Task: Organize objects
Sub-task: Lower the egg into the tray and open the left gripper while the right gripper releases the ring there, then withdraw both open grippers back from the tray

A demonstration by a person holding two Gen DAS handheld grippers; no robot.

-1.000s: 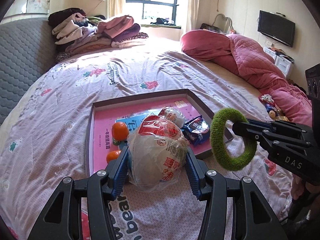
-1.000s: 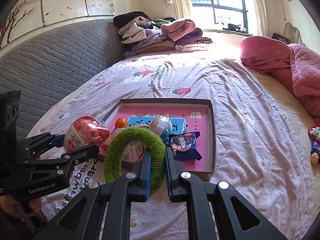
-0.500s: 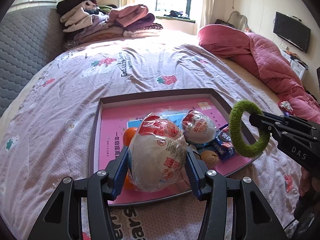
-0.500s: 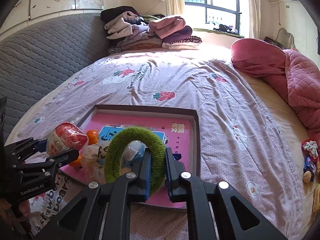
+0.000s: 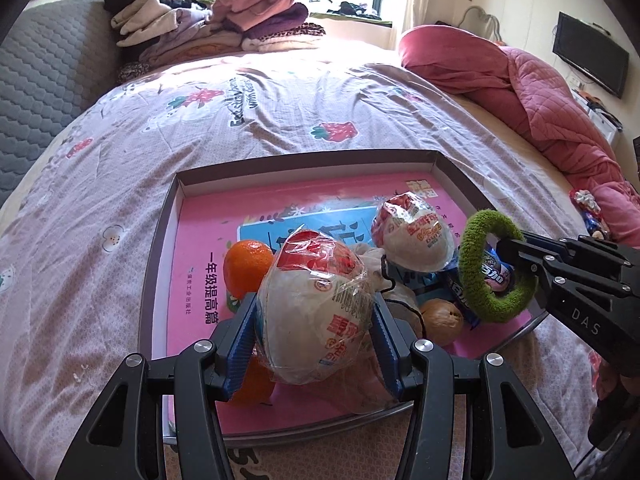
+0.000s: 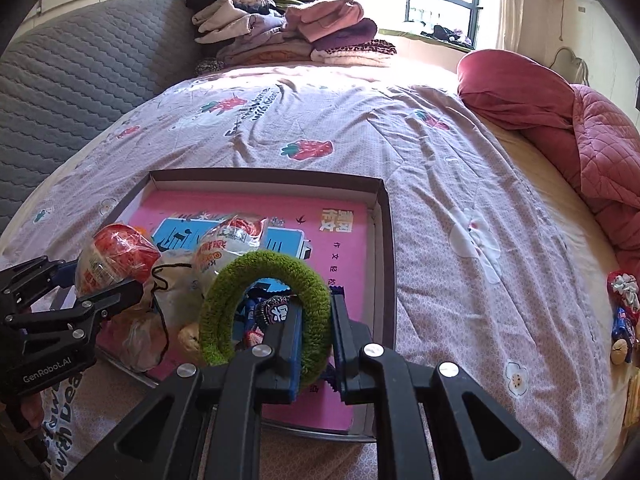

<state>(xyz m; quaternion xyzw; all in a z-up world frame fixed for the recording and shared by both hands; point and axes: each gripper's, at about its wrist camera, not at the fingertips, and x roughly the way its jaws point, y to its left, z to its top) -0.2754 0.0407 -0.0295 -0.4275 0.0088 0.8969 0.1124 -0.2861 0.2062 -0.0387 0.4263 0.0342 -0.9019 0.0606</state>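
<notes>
Left wrist view: left gripper at lower centre, blue pads pressed on both sides of a wrapped bun, clear film with red and white print, red Chinese characters not readable at this angle. Jaws about half spread by the bun's width.

Right gripper at lower centre of its own view, jaws nearly closed, pinching a green fuzzy ring by its right-hand side. In the left view its black body reads "DAS"; in the right view the left gripper's body reads "GenRobot.AI".

Both held things sit over the box, a shallow brown-walled tray in mid-frame on the bedsheet. Box floor is pink with a blue panel; printed Chinese text legible at left: "一年级提高篇".

Count inside the box:
- wrapped buns: 1 lying, plus the held one
- oranges: 2, one left of the held bun, the other partly hidden under the gripper
- brown walnut-like ball: 1
- blue snack packet: 1, lettering too blurred
- pale drawstring pouch: 1

Sheet print: strawberries, partial words "with bears".
</notes>
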